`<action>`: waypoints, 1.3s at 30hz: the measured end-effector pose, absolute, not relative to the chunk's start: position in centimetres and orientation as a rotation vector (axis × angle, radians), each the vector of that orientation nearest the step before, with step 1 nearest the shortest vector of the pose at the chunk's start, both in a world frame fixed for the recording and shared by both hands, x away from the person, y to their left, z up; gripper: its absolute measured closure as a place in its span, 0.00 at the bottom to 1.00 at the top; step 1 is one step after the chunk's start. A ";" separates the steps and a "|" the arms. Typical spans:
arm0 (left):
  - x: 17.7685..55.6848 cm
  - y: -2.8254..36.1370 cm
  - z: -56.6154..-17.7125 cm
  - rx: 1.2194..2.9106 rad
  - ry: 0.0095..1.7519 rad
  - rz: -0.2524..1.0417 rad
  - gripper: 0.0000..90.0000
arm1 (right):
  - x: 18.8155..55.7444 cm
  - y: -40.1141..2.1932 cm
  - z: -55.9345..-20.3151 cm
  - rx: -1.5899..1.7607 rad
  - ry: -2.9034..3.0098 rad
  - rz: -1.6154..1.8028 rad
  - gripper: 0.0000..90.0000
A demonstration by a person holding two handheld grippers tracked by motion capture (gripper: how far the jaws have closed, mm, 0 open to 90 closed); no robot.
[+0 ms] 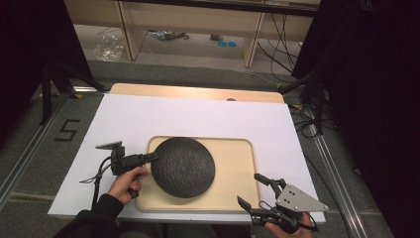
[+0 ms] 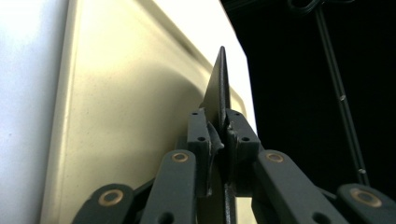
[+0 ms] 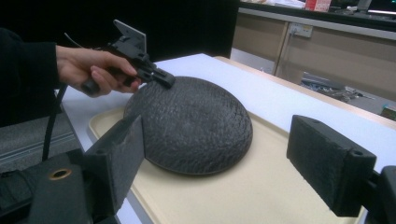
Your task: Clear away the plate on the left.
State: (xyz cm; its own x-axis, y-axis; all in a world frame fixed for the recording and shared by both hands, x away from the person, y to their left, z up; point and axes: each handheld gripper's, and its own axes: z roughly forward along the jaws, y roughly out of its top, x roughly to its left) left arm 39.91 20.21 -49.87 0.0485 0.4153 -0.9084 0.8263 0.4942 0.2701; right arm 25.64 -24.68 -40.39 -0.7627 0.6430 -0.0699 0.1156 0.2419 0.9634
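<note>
A dark, rough-textured round plate [image 1: 183,166] lies bottom up on a beige tray [image 1: 237,168], over its left half. My left gripper [image 1: 154,157] comes in from the left, shut on the plate's left rim. In the left gripper view the thin plate edge [image 2: 219,84] stands between the pressed pads [image 2: 200,128], with the tray [image 2: 116,116] beside it. The right gripper view shows the plate [image 3: 196,121], the tray [image 3: 261,186] and the left gripper [image 3: 168,80] held by a hand. My right gripper [image 1: 248,188] hovers open by the tray's front right corner, its jaws [image 3: 219,158] wide apart and holding nothing.
The tray rests on a white sheet [image 1: 148,119] covering a wooden table [image 1: 198,91]. Black curtains hang at both sides, and cables [image 1: 307,124] run on the floor to the right. A "5" mark [image 1: 67,130] sits on the floor at left. Wooden furniture [image 1: 198,25] stands behind.
</note>
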 end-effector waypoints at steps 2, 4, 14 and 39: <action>39.9 19.9 -50.0 1.113 1.566 -0.442 0.91 | 25.6 -24.7 -40.4 0.691 2.071 1.538 0.23; 39.9 19.7 -50.0 1.141 1.566 -0.436 0.90 | 25.6 -24.6 -40.4 0.693 2.064 1.541 0.23; 40.3 18.1 -50.7 1.223 1.569 -0.470 0.88 | 25.6 -24.7 -40.3 0.692 2.070 1.542 0.23; 40.8 16.5 -51.8 1.296 1.527 -0.467 0.75 | 25.6 -24.6 -40.4 0.693 2.072 1.546 0.23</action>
State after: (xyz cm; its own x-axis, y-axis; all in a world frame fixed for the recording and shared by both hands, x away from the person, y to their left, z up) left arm 40.76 16.53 -51.84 0.1154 0.4852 -0.8668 0.8872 0.3421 0.3096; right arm 25.64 -24.56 -40.41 -0.7668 0.6387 -0.0643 0.1203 0.2413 0.9630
